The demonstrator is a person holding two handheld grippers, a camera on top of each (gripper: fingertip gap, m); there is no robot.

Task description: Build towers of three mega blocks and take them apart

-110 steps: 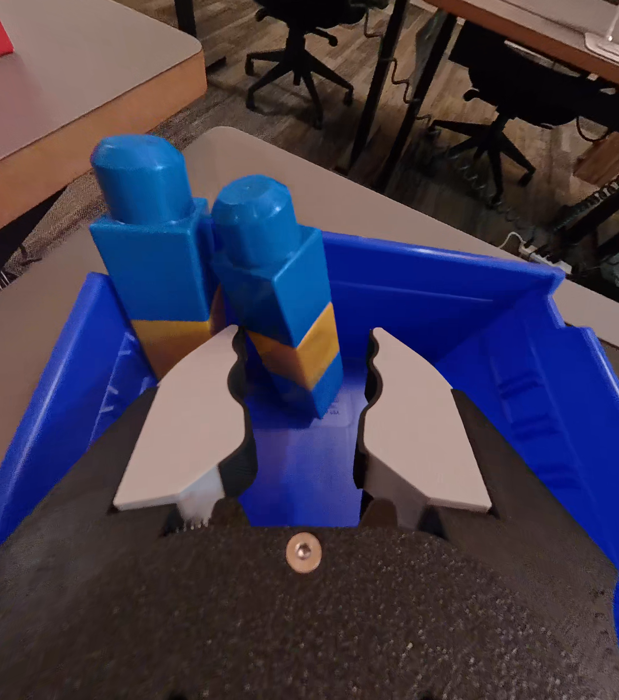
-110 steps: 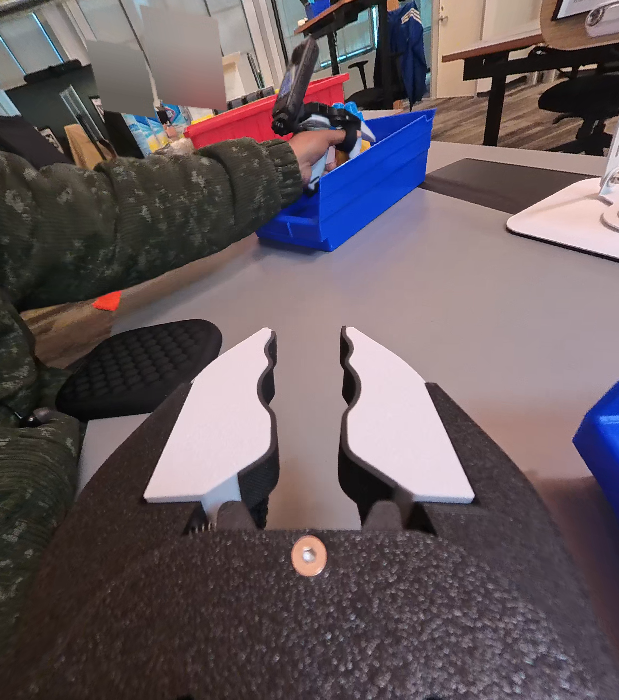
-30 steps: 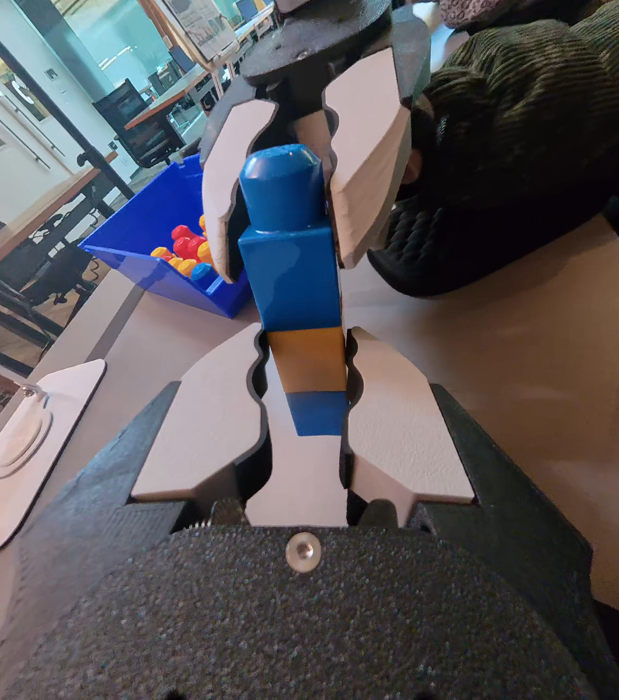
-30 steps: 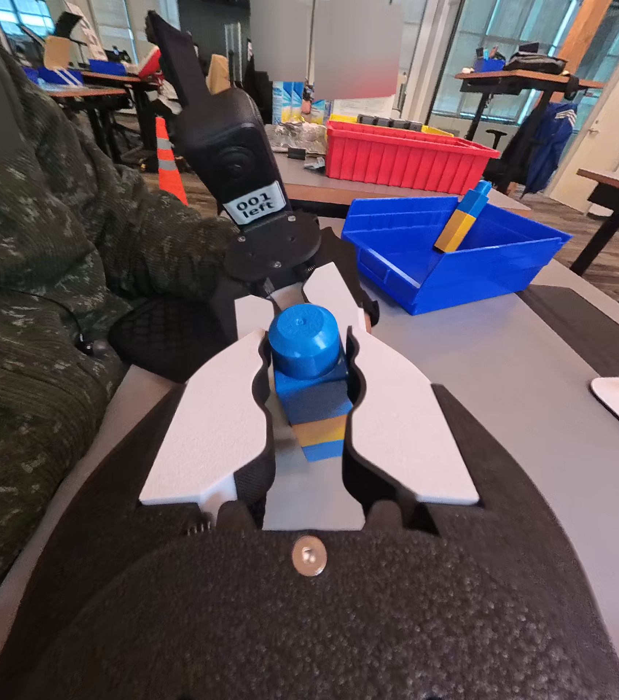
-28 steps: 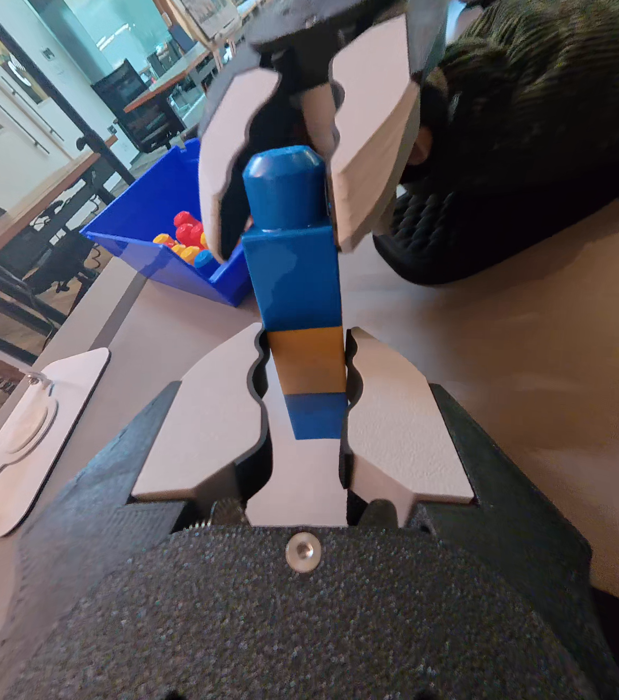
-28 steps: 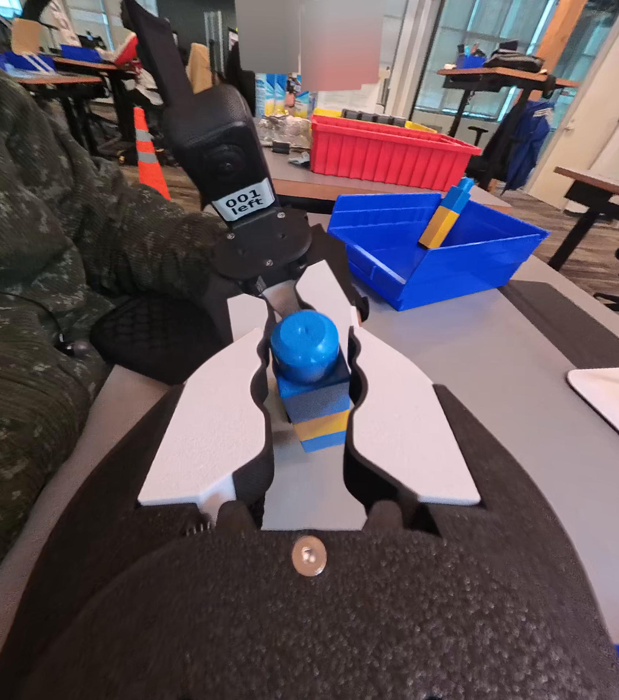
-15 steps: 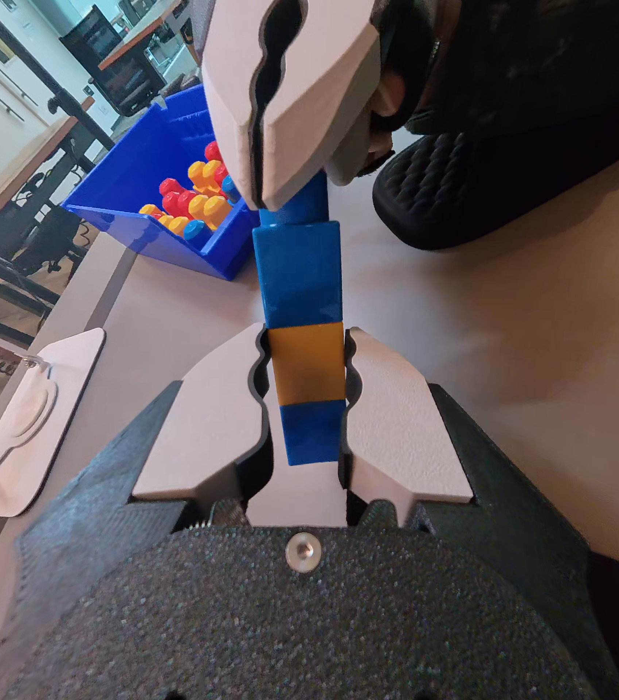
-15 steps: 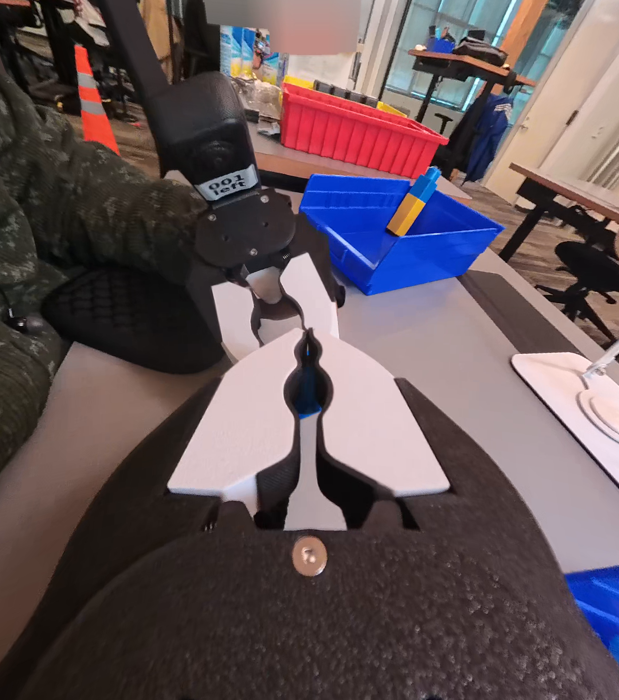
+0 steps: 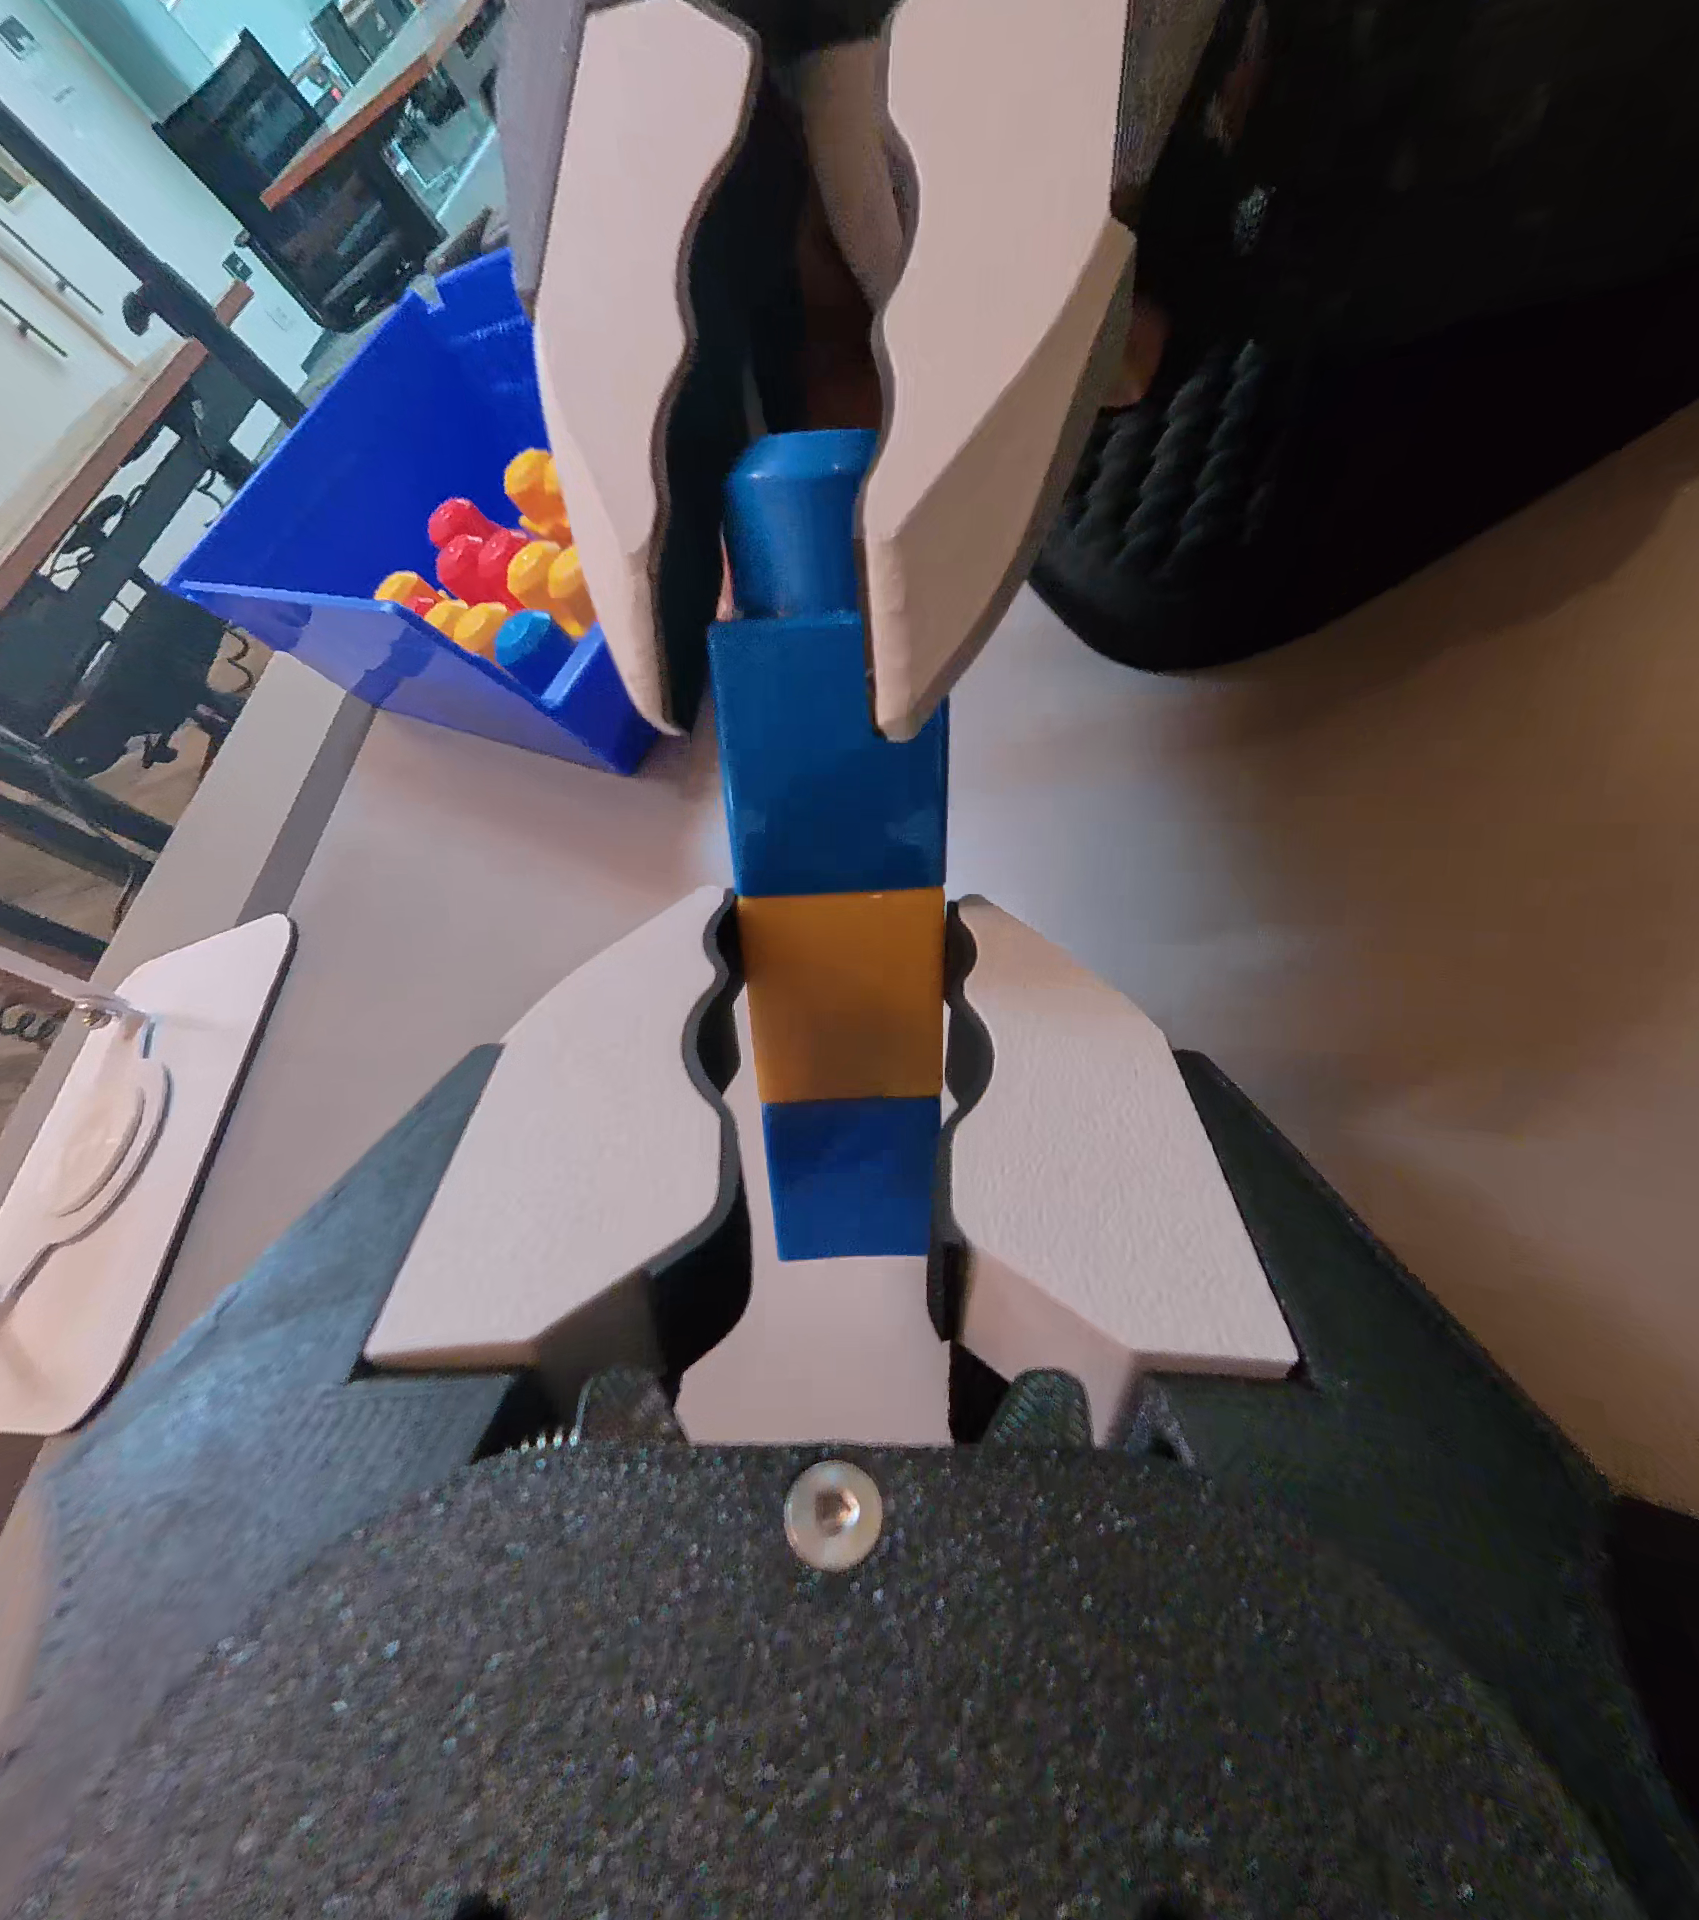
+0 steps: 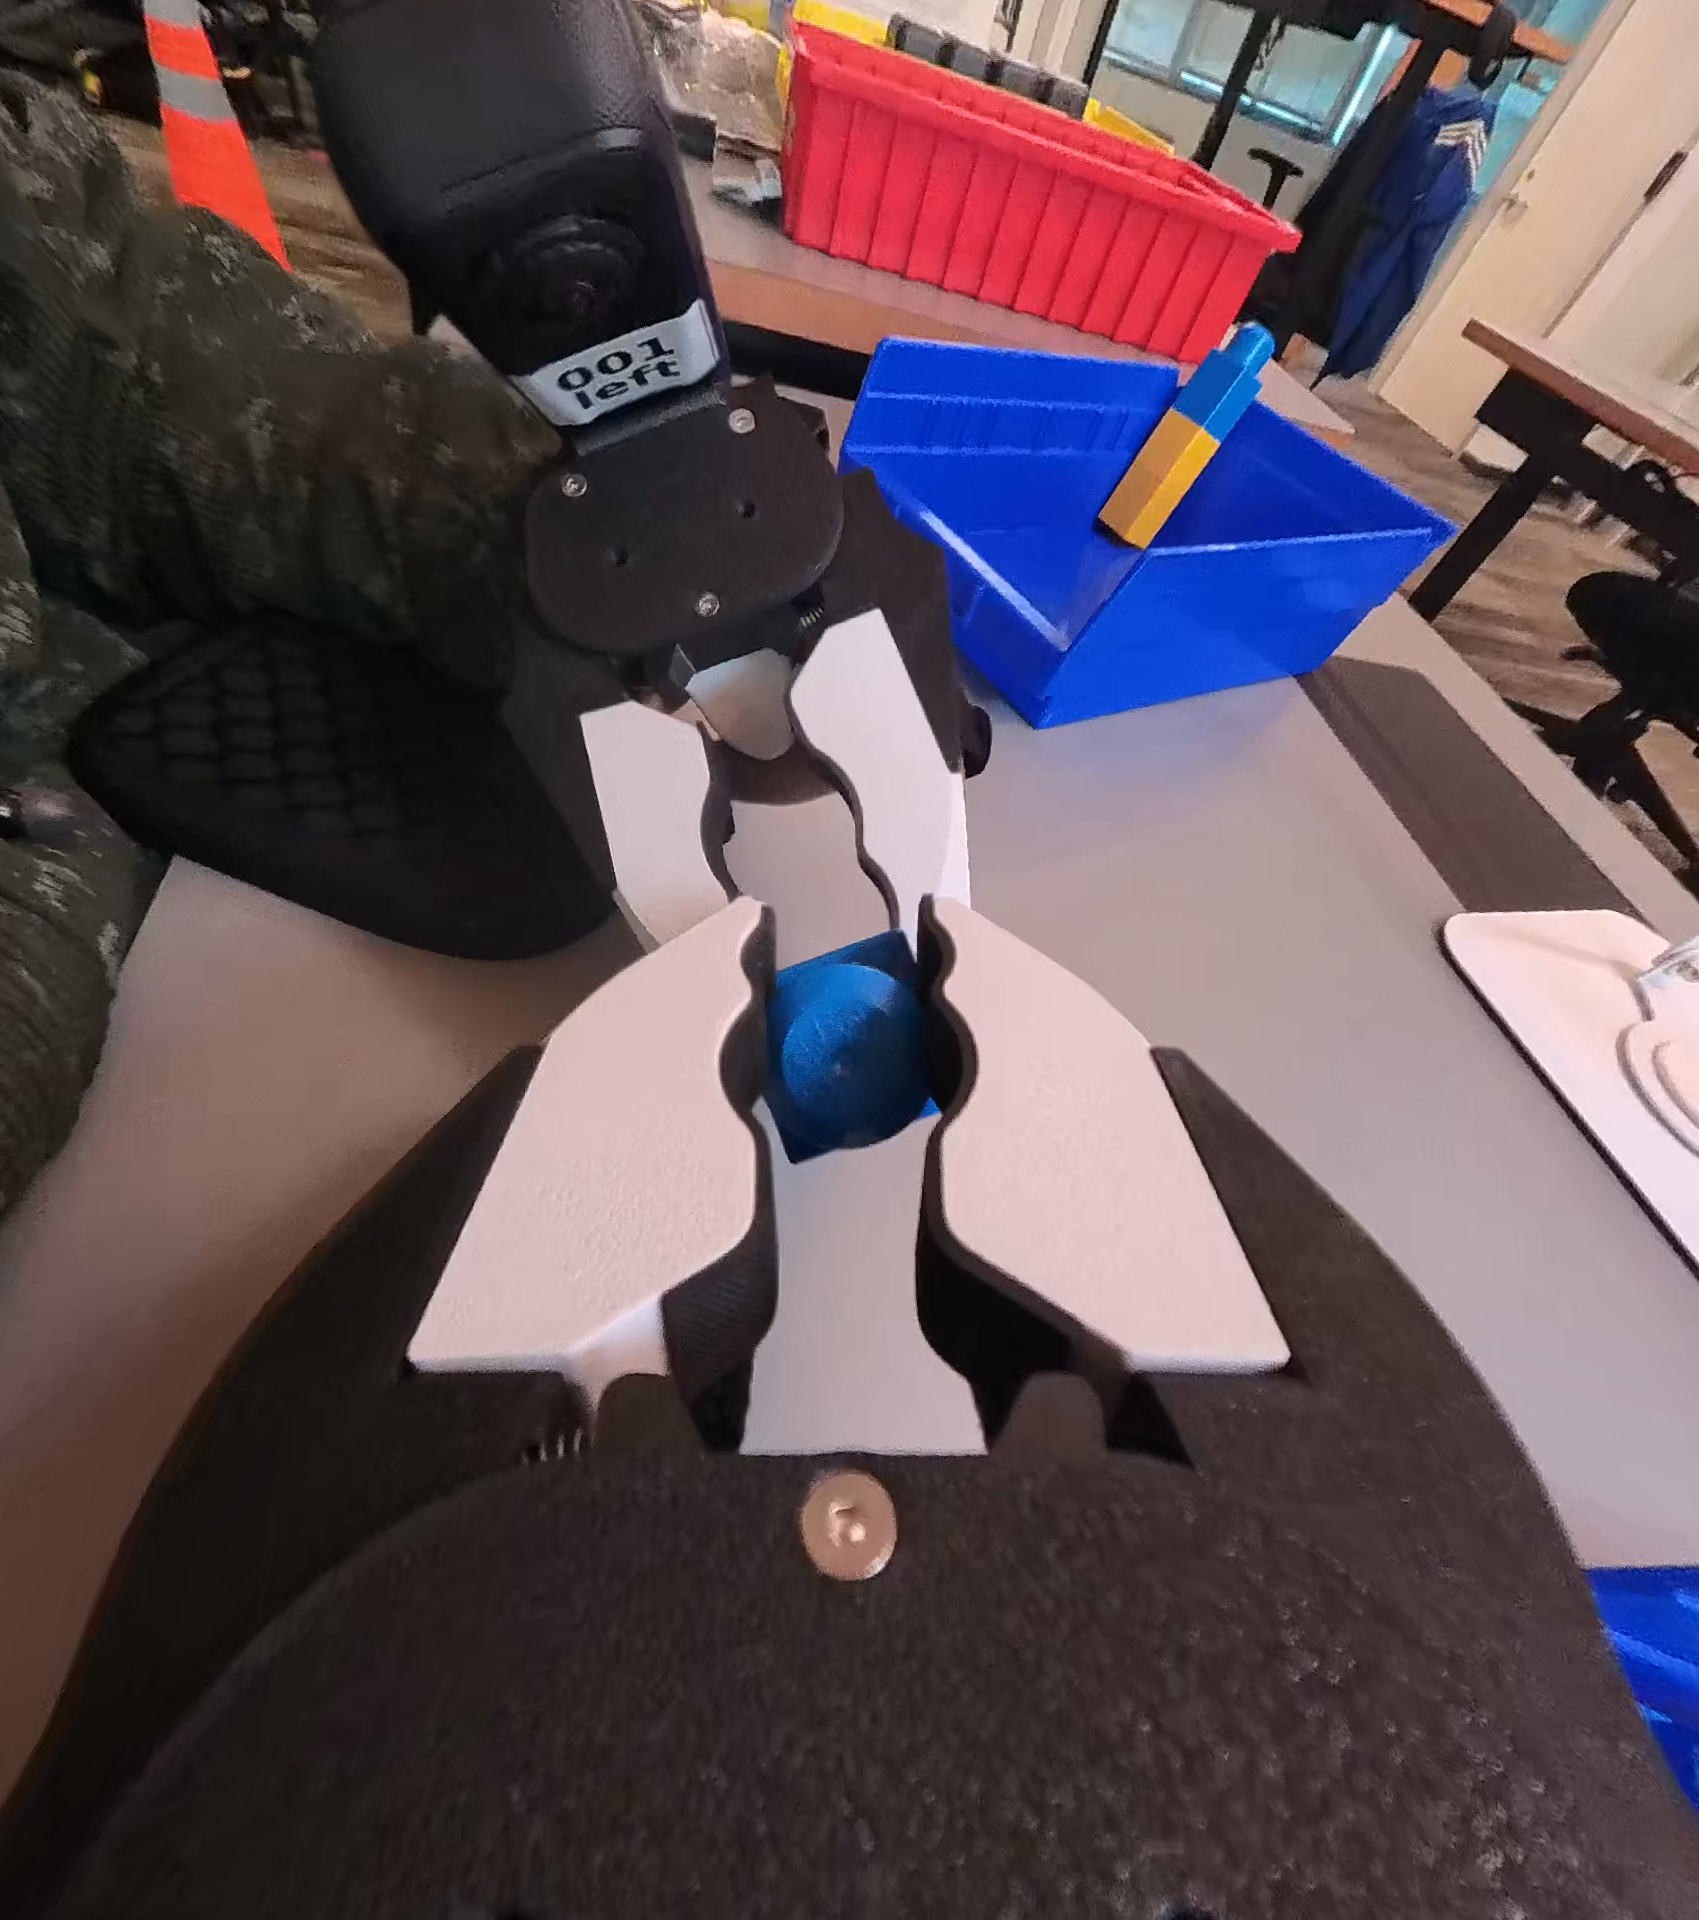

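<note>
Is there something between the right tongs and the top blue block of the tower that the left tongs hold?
Nothing visible. The right tongs already straddle the top blue block from above, a finger on each side of its stud. The left tongs grip the tower lower down, at the orange block, clear of the right tongs.

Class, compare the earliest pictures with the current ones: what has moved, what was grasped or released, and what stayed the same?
The left tool lifted one three-block tower out of the blue bin and now holds it over the table by its orange block. The right tool, idle before, came in, pinched the top stud, then widened to straddle the top blue block. The second tower still leans in the bin.
</note>
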